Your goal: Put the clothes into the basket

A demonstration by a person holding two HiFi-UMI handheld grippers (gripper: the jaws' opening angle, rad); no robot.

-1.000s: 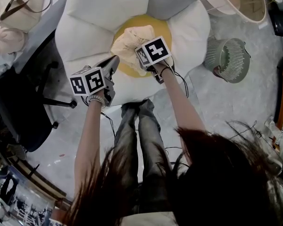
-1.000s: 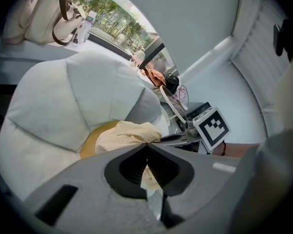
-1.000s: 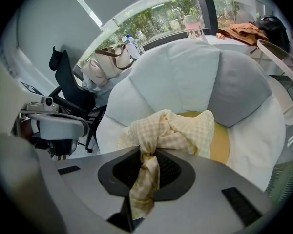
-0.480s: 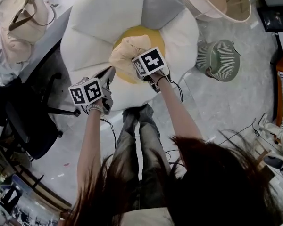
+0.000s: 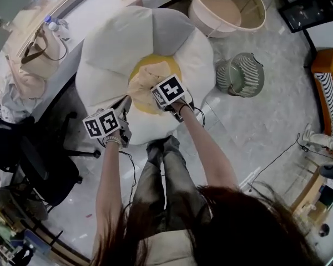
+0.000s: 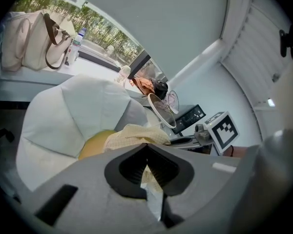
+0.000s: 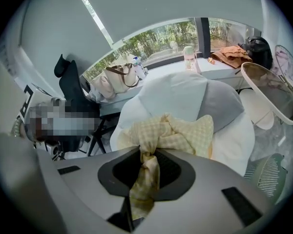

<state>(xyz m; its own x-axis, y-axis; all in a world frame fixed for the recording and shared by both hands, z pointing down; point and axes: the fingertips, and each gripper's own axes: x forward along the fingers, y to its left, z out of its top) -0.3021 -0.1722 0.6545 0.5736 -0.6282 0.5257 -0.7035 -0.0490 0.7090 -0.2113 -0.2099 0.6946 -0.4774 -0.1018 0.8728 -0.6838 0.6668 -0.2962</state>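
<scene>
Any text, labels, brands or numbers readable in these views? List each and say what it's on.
No readable text in any view.
Left marker cube and right marker cube: black-and-white square patterns only, no letters or digits.
Bottle on the windowsill: any print is too small to read.

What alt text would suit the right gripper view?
The jaws of the right gripper pinch a bunched, pale yellow checked cloth, with a big white flower-shaped cushion behind it. A round basket leans at the right edge.
</scene>
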